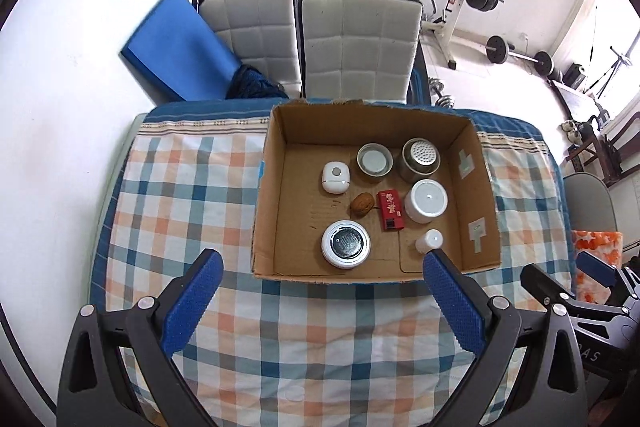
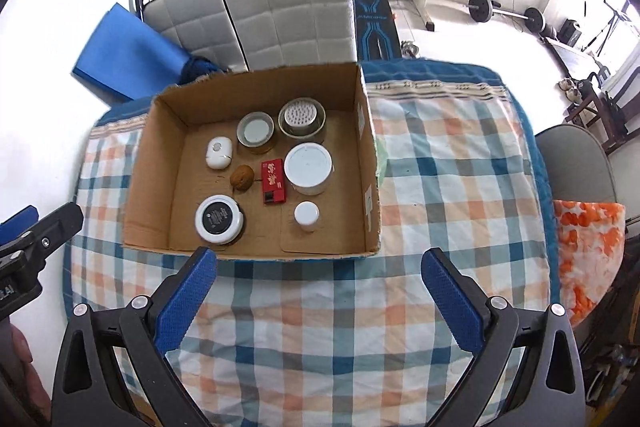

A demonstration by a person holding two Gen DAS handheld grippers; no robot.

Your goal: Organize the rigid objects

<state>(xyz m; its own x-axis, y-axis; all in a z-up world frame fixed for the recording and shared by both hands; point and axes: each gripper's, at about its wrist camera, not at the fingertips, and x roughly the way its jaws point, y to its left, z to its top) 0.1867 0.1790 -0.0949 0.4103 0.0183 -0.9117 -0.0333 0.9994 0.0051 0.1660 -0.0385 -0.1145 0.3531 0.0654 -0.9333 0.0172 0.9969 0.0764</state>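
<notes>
Seven little things already sit inside the cardboard box point(image 2: 362, 131) near the far edge of the table point(image 2: 440, 155), so the job looks almost done, and the left claw point(image 1: 320, 291) and right claw point(image 2: 318, 287) are both wide open, holding nothing.

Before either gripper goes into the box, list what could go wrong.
The walnut lies close against the red packet, so gripping one may nudge the other. The small white bottle stands upright and could tip. The cardboard box has tall walls, which an open gripper may clip.
</notes>
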